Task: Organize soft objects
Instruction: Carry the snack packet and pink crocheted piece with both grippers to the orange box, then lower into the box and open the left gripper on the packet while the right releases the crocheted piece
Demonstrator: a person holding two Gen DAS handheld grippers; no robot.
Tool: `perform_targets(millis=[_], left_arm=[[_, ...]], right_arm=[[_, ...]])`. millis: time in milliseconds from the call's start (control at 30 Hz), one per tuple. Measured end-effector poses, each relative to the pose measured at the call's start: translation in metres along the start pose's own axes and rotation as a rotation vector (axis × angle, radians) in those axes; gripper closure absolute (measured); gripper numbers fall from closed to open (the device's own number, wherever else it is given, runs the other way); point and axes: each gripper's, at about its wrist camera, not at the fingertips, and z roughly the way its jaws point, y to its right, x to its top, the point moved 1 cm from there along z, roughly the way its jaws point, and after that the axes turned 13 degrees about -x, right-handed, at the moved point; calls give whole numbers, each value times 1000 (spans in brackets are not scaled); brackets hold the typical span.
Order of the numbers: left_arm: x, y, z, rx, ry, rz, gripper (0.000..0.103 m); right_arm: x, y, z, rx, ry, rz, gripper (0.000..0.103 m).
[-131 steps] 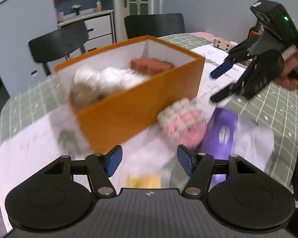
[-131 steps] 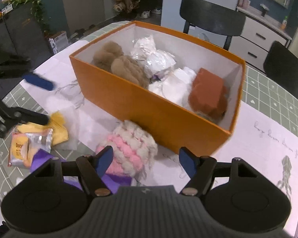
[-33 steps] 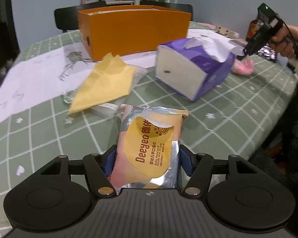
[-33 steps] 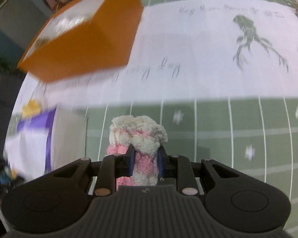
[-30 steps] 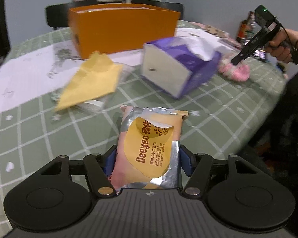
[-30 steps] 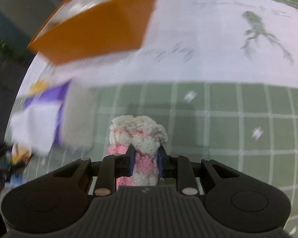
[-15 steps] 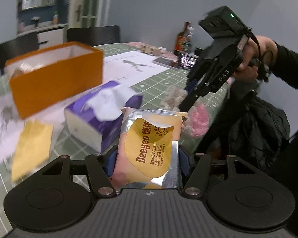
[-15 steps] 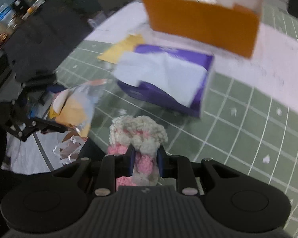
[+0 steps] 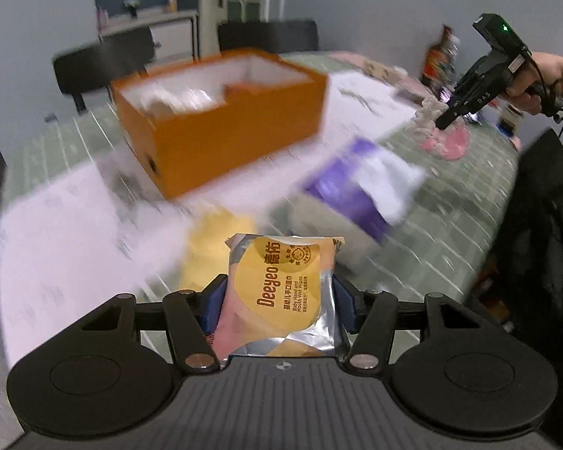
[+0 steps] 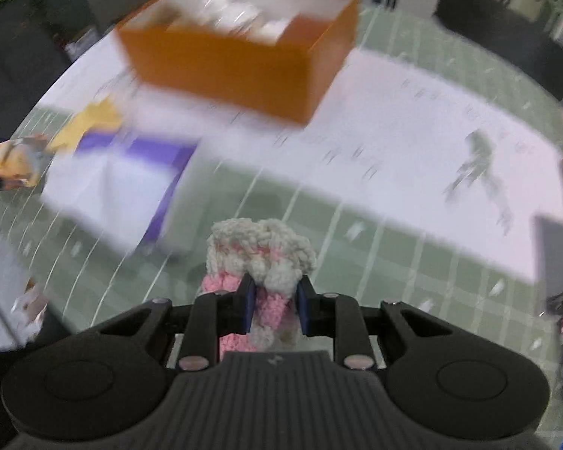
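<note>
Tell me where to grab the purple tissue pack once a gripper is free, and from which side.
Both grippers are full now: the left gripper holds the wipes pack, the right gripper the knitted piece. The purple tissue pack lies flat on the table. Probably come from above and pinch across its narrower width, clear of the loose white tissue on top.

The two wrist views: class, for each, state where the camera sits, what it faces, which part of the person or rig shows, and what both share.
Left wrist view: sits behind the left tongs, which clamp a wet wipes pack; faces the orange box; the person's right hand with the right tongs shows far right.
Right wrist view: sits behind the right tongs, which clamp a pink and cream knitted item; faces the same box.
Shared: the box, the purple tissue pack, the green checked tablecloth.
</note>
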Motion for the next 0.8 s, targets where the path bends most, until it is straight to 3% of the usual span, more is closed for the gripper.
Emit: perform_targets(millis=[300,500,633,800], left_arm=[[103,-30,-1,72,84,128,37],[170,-46,38,46,133,158,37],[198,-61,81,71,104,162,37],[208,-76,136,67,21,128,37]], right_arm=[[109,20,-21,-61,188,-5,81],[172,14,-11,-52,236,-2,81],[206,7,8,-25,242,31,81],[229,-2,46,12,202,74,81]])
